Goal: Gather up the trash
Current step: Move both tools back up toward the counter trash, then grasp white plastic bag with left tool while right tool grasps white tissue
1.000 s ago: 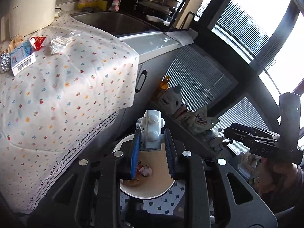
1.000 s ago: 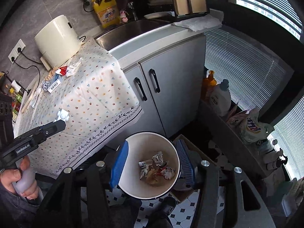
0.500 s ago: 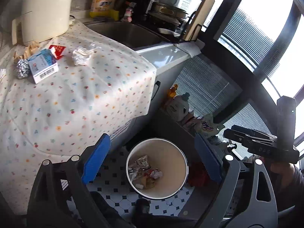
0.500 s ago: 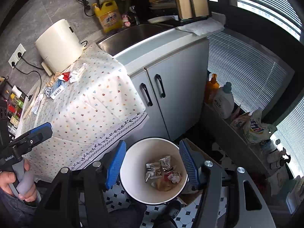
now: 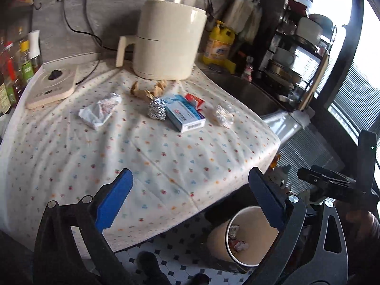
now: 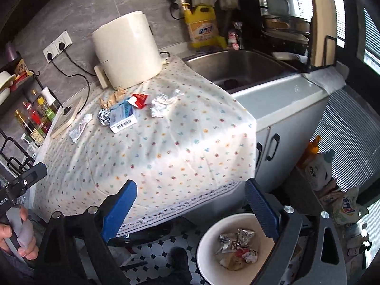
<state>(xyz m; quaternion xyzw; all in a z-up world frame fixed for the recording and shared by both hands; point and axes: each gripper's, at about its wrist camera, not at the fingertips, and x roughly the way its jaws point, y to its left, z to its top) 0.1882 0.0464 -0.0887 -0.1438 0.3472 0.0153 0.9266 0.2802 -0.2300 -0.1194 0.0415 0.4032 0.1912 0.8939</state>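
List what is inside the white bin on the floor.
The white bin holds crumpled foil wrappers, a red-and-white scrap and a brownish wad. Anything beneath that pile is covered, and the right claw's finger hides part of the rim.

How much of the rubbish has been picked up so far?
Partly done: the bin on the floor already holds crumpled wrappers. Nothing is in hand; the left gripper and right gripper are both open and empty. Left on the tablecloth: foil ball, small box, several wrappers.

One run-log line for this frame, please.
left tongs: open, empty | right tongs: open, empty | bin: holds wrappers | box, foil: on cloth
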